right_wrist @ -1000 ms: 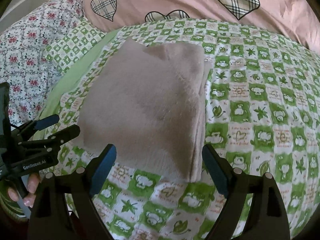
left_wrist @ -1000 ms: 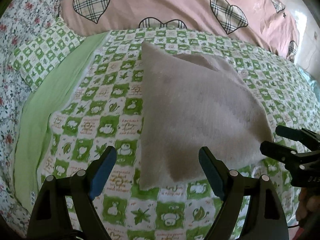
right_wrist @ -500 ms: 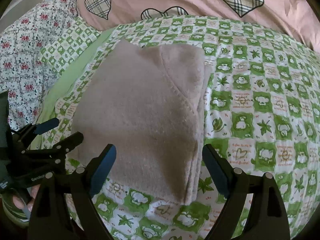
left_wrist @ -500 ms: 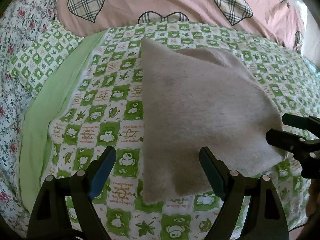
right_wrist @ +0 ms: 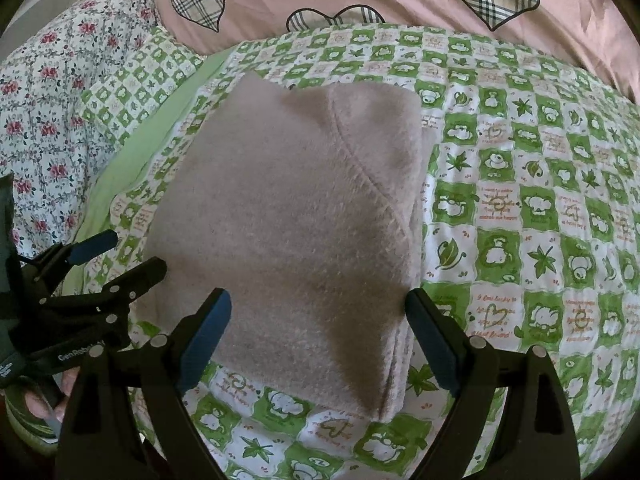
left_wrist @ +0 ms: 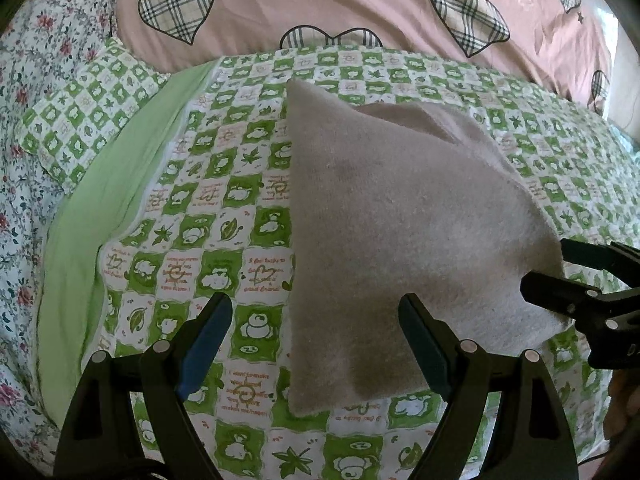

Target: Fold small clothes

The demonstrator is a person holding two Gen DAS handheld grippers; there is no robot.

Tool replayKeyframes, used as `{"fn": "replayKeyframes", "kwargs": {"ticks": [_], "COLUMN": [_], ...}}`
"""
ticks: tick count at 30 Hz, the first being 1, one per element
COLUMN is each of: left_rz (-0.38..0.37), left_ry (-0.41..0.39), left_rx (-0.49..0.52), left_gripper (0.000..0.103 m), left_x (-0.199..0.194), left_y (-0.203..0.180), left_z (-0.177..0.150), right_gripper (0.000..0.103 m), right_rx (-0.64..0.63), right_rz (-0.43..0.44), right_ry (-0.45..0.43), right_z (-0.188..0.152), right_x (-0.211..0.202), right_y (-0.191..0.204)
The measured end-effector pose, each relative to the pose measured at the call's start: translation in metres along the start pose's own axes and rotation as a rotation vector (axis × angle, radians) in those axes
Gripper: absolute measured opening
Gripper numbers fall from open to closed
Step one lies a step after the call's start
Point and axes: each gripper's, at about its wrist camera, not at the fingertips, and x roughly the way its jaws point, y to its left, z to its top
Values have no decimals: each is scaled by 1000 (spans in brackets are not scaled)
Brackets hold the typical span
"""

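Observation:
A fuzzy beige-grey garment [left_wrist: 404, 232] lies folded in a thick rectangle on the green checkered bedsheet [left_wrist: 224, 216]; it also shows in the right wrist view [right_wrist: 304, 220] with stacked layer edges along its right side. My left gripper [left_wrist: 316, 344] is open and empty, its jaws straddling the garment's near left corner from just above. My right gripper [right_wrist: 320, 340] is open and empty over the garment's near edge. Each gripper shows in the other's view, the right gripper [left_wrist: 576, 280] at the garment's right corner and the left gripper [right_wrist: 108, 264] at its left corner.
A pink duvet with plaid hearts [left_wrist: 340, 4] lies behind the sheet. A plain green fabric strip [left_wrist: 108, 208] and a floral cover [left_wrist: 24, 128] run along the left. The checkered sheet [right_wrist: 532, 208] extends right of the garment.
Both grippers have moved forward, closer to the folded garment, which now looms larger. Both jaws stay open; the garment has not moved.

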Motion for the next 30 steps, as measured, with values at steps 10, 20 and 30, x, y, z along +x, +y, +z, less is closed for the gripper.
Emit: {"fn": "replayKeyframes", "kwargs": {"ticks": [10,20,30], "left_rz": [-14,-17,-19], "left_ry": [1,-3,-8], "left_rx": [0,-1,4], "left_gripper": [86,86,86], "left_x": [-1,-2,-3], "left_y": [-3,-2,-3], "left_z": [0,1,2], "right_gripper": [90,90,90], "right_rx": [6,18,19], "right_rz": [2,9,11], "right_ry": [5,5,3], "right_z": [-1,0,1], "right_x": [1,1,-1], "right_y": [-1,-3,-3]}}
